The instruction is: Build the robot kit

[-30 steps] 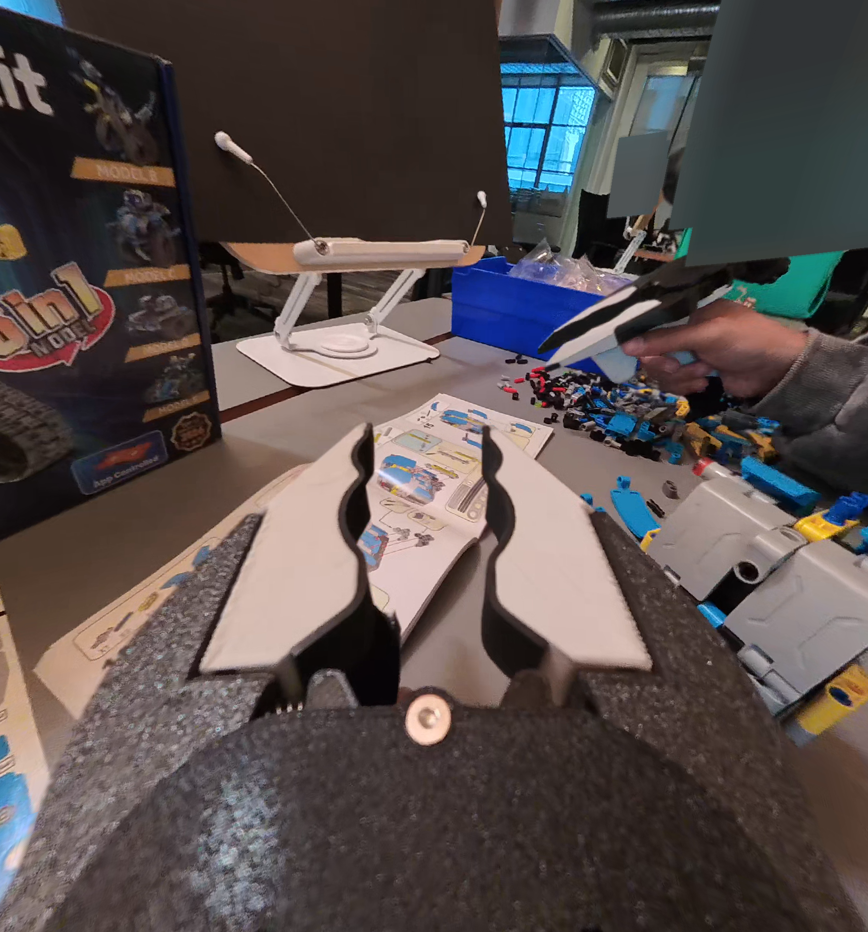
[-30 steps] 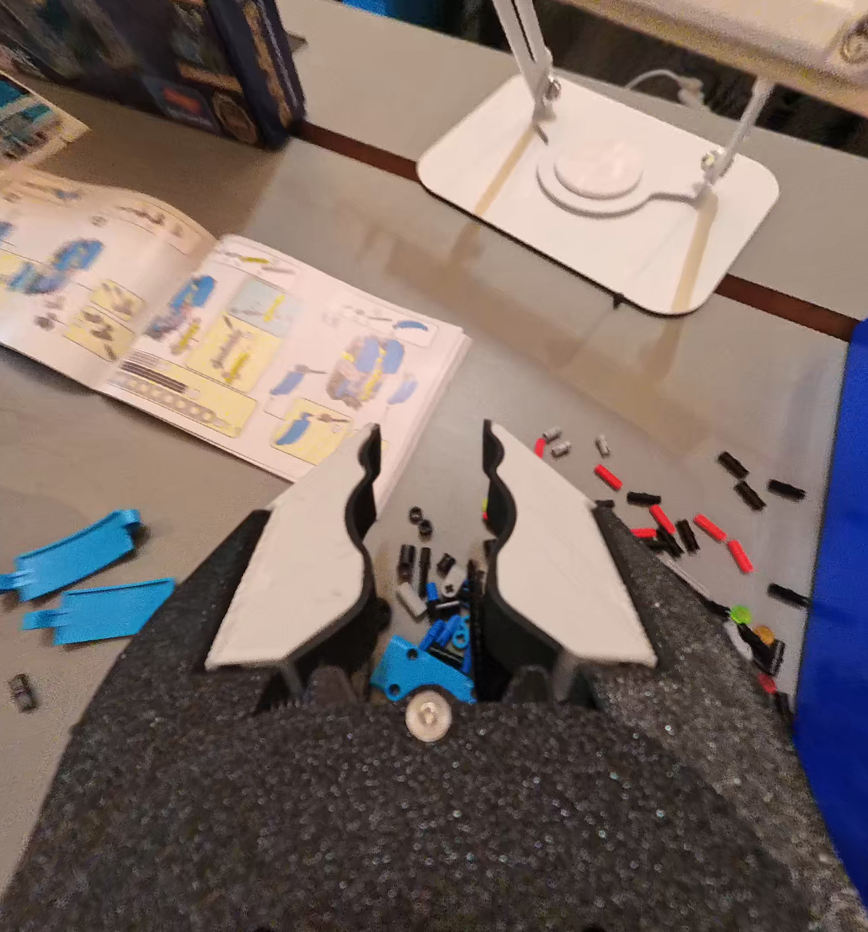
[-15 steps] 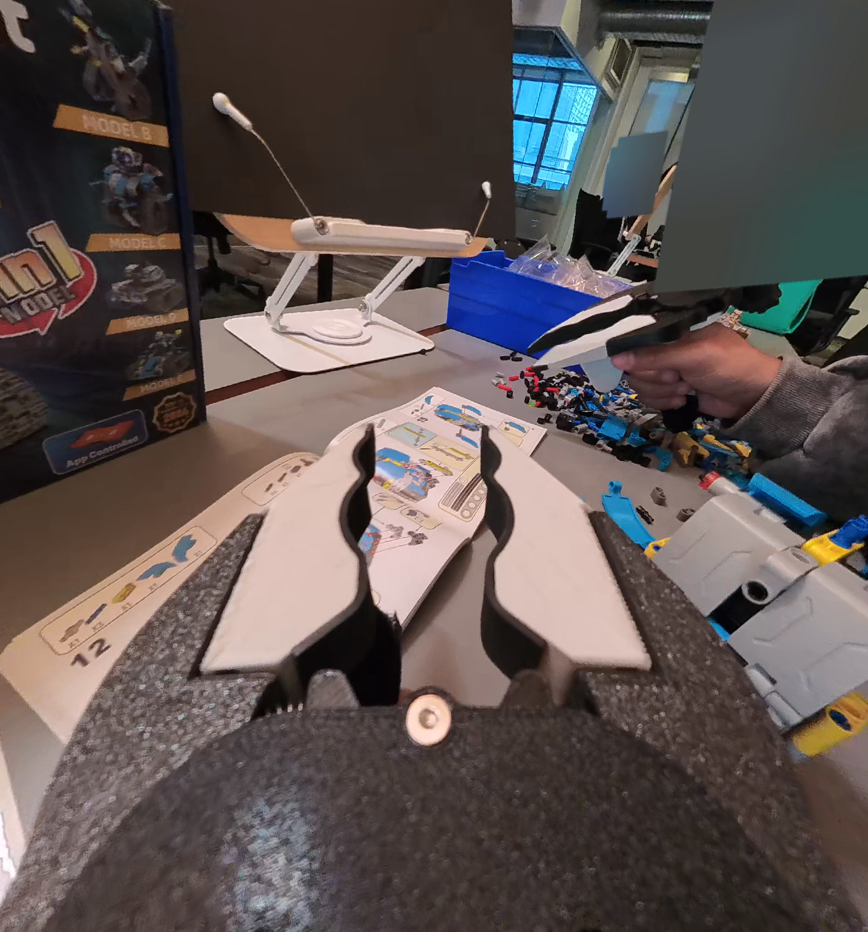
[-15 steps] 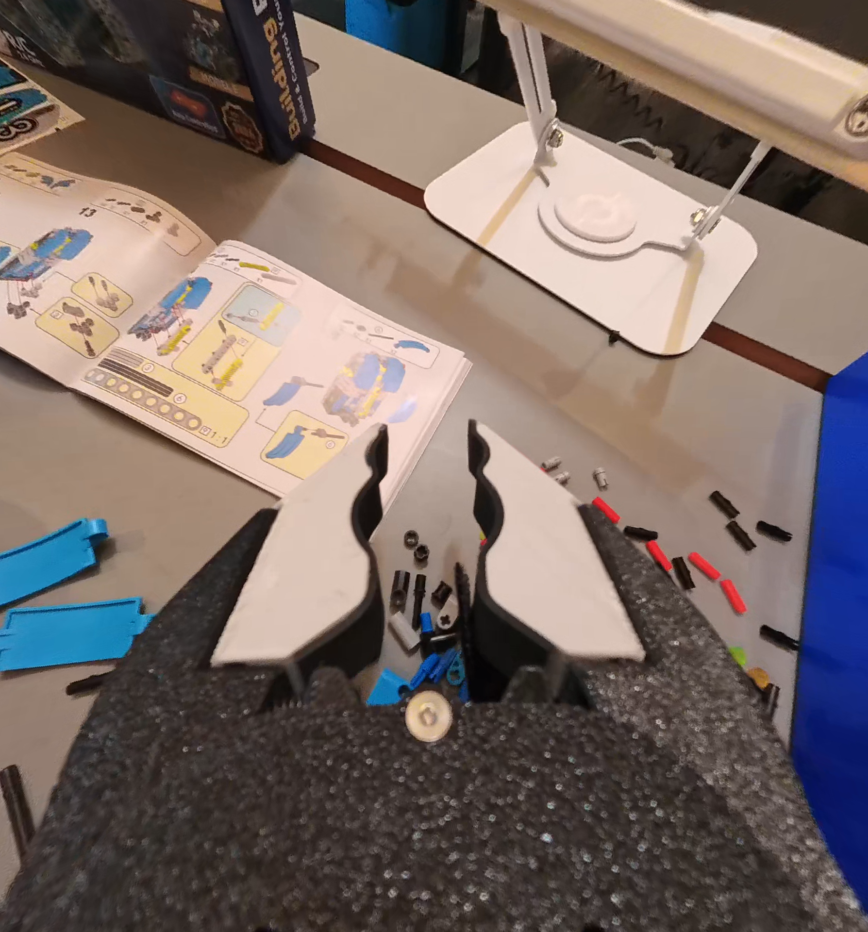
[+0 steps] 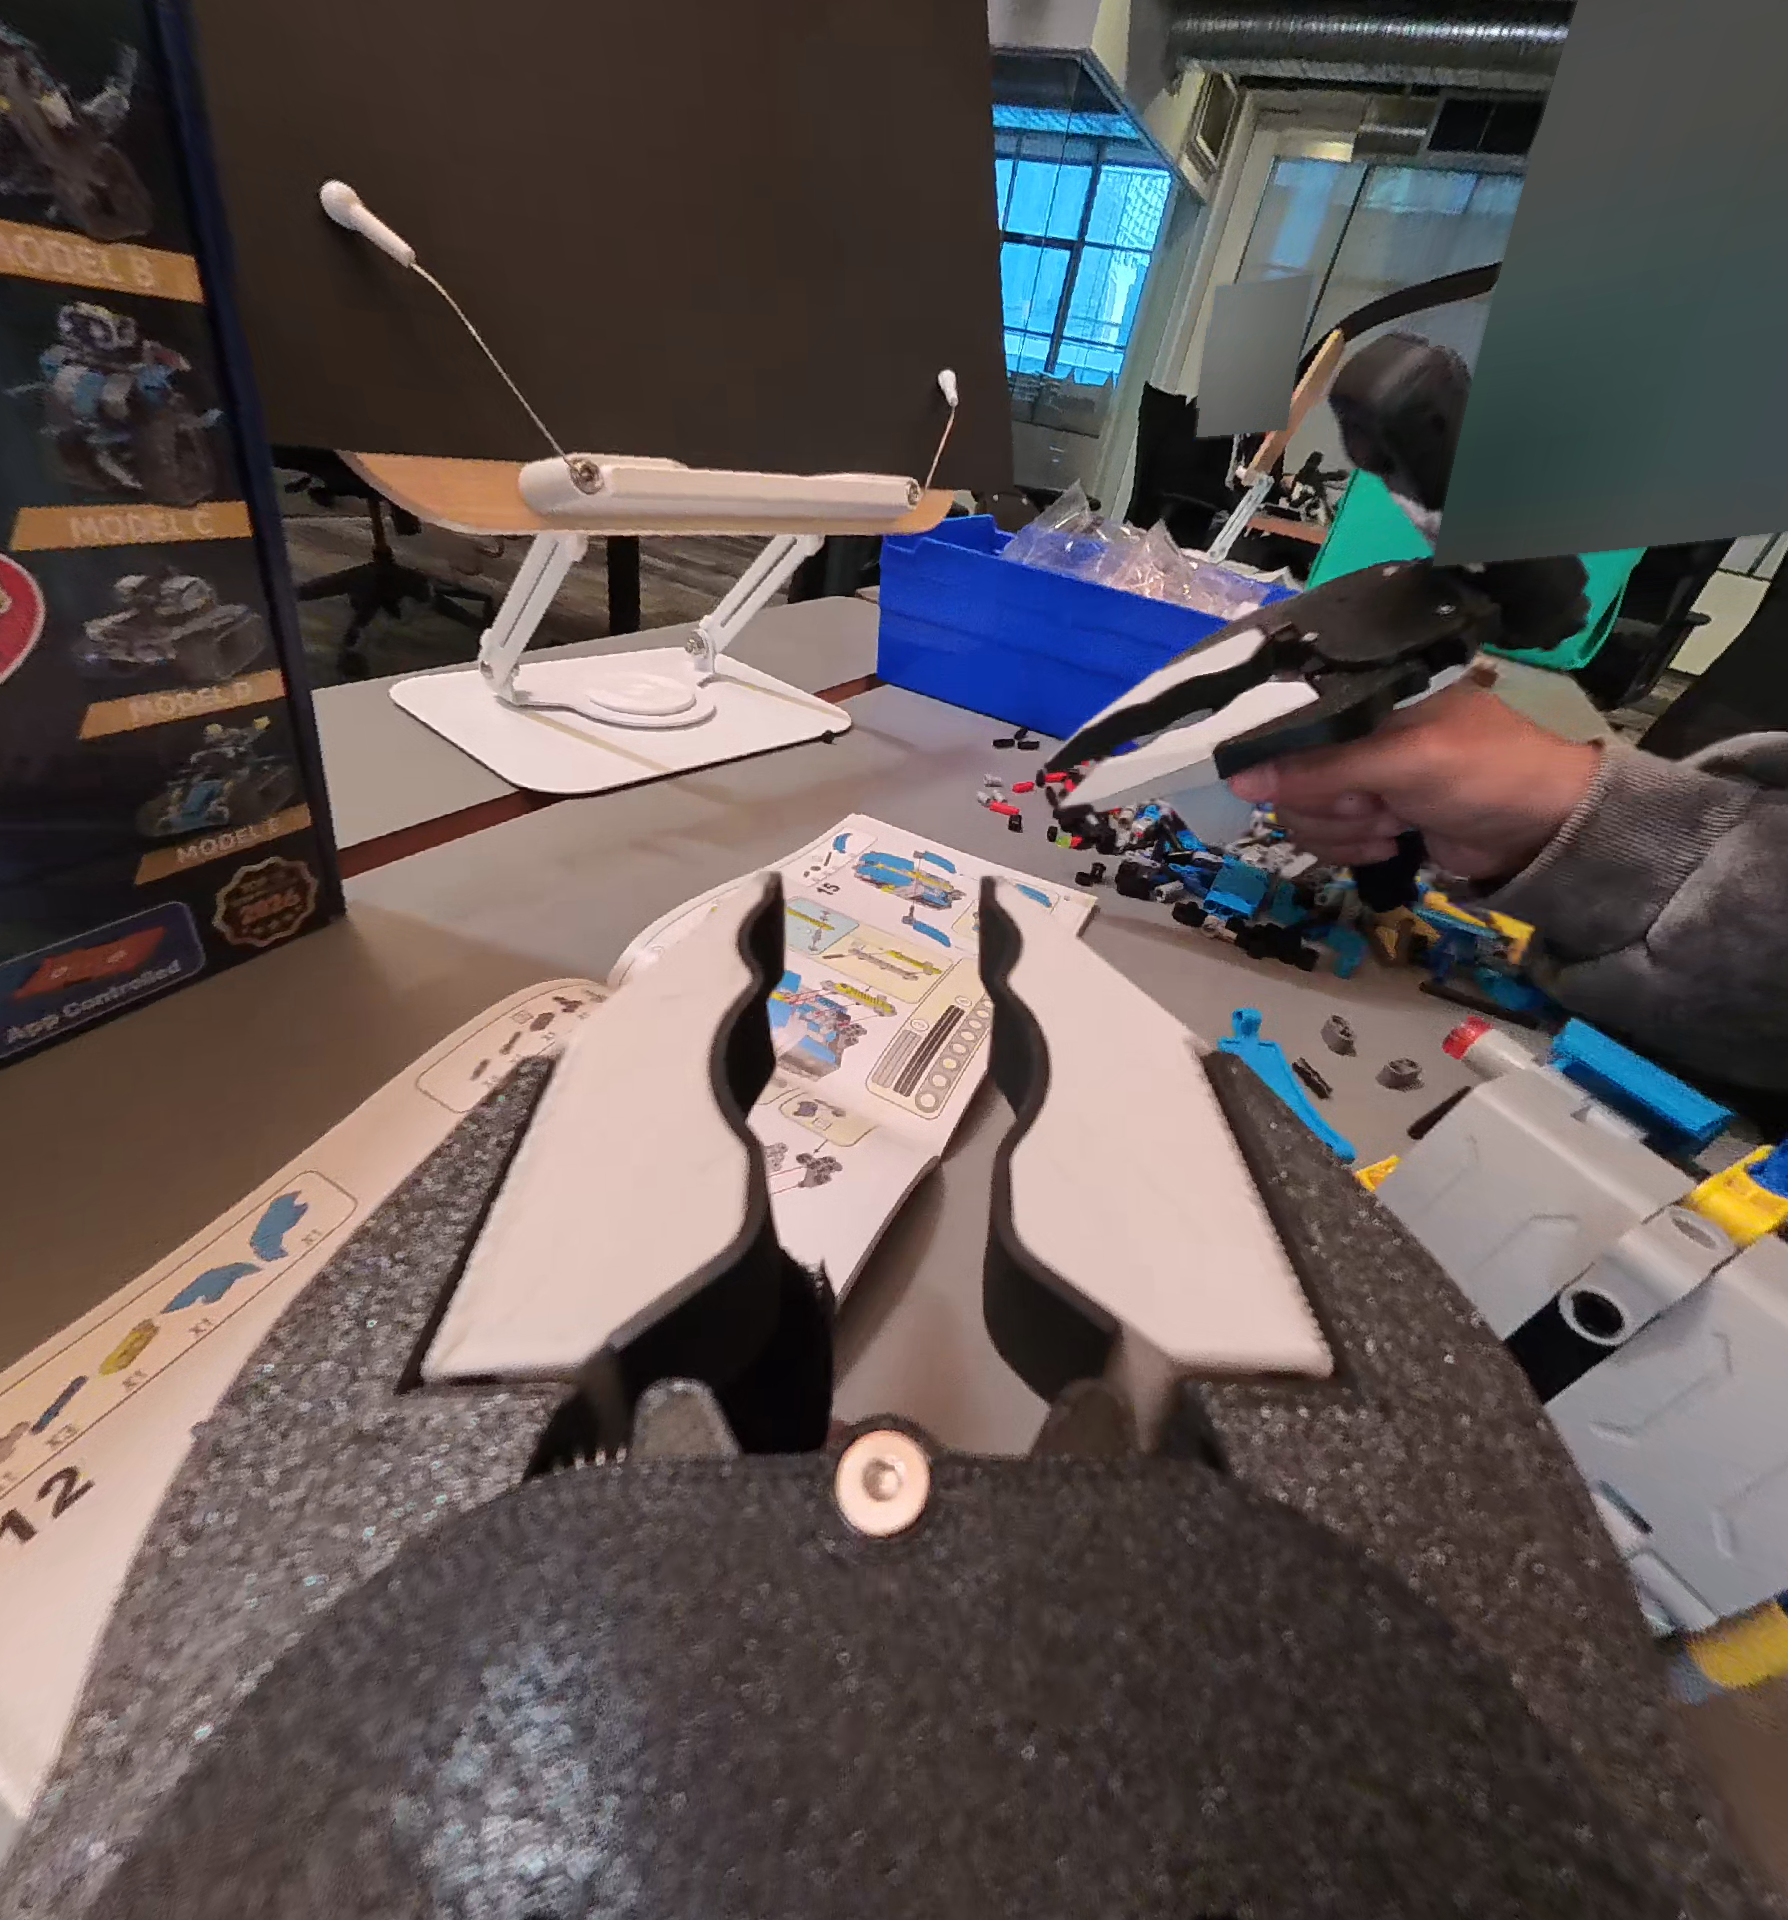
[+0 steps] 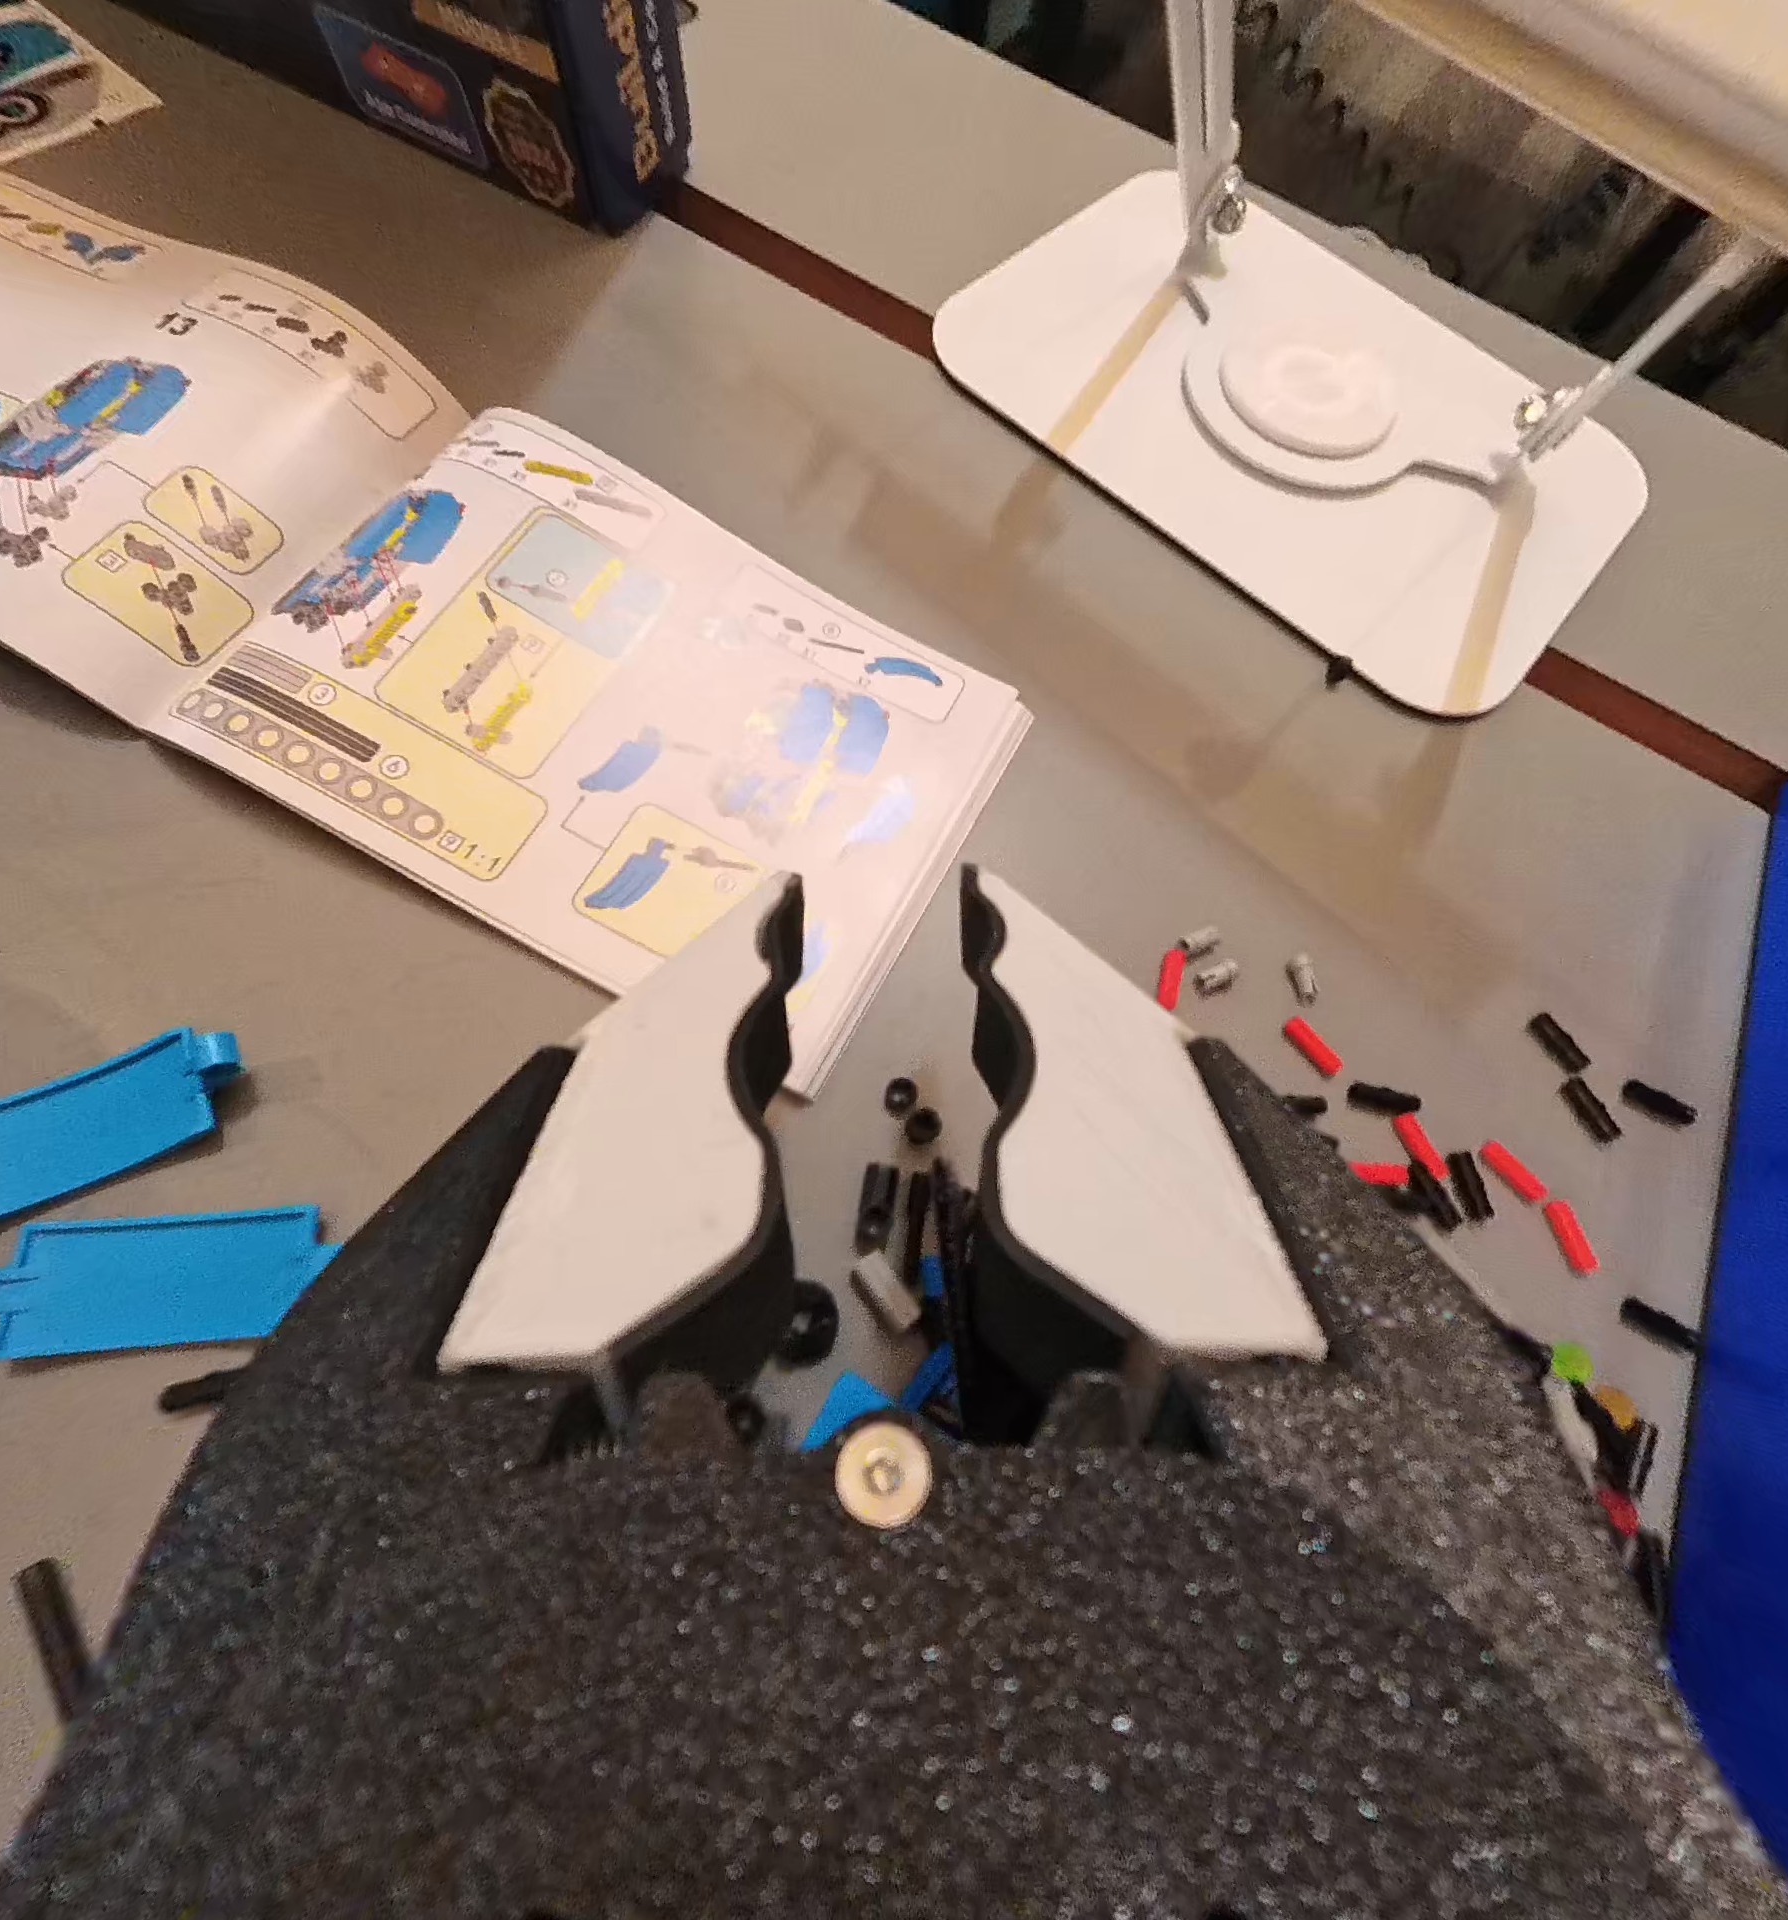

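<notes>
My left gripper [image 5: 874,904] is open and empty, held above an open instruction booklet [image 5: 869,997] on the grey table. My right gripper [image 6: 879,894] is open and empty, hovering over a scatter of small black, grey and blue pins [image 6: 905,1205] beside the booklet's corner [image 6: 578,665]. In the left wrist view the right gripper [image 5: 1061,790] shows at the right, held by a hand [image 5: 1420,779], its tips above the pile of small parts [image 5: 1212,883]. Red and black pins [image 6: 1461,1164] lie just right of my right gripper.
A white stand base [image 6: 1285,436] sits at the back, a blue bin [image 5: 1025,644] to its right. A dark kit box [image 5: 111,520] stands at the left. Two blue curved panels [image 6: 90,1216] lie left. A grey, blue and yellow model body [image 5: 1648,1299] sits at the right. My hands' fingertips stand some 20 cm from each other.
The left gripper has shifted left and forward over the booklet. The right gripper has pulled back and up a little; its jaws narrowed slightly and remain open.
</notes>
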The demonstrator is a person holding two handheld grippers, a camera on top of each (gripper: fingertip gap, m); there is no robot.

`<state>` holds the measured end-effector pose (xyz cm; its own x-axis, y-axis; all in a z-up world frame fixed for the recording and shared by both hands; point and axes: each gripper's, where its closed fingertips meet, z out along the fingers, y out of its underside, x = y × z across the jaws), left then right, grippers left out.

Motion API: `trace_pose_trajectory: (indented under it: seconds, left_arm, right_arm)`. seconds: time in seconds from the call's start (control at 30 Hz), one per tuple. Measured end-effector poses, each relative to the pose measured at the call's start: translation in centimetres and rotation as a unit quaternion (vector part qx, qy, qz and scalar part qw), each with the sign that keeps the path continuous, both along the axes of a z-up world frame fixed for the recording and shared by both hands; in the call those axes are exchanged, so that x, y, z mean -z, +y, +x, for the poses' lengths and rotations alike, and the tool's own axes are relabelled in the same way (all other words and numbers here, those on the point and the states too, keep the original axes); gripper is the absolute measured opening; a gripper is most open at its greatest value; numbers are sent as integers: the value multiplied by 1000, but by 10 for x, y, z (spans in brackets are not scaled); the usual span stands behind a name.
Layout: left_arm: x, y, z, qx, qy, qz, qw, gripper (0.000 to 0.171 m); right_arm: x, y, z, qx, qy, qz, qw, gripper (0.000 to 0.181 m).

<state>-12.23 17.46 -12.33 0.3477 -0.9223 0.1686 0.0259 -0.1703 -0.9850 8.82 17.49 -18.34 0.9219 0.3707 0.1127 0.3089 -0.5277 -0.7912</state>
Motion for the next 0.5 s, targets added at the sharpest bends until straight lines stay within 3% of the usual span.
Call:
trace_pose_trajectory:
  seconds: [0.23,0.3,0.43,0.5]
  left_arm:
    - [-2,-1,-10,-9,-10,1,1000,35]
    - [-1,1,-11,-9,-12,-9,1000,35]
    - [0,1,-11,-8,-11,-15,1000,35]
    - [0,-1,-10,-6,-8,-9,1000,36]
  right_arm:
    - [-28,-25,-3,135,50,18,989,29]
    - [-35,-31,-19,119,73,35,990,28]
    - [-41,-35,-19,108,-1,71,992,25]
    - [-37,-34,-23,99,1,73,992,23]
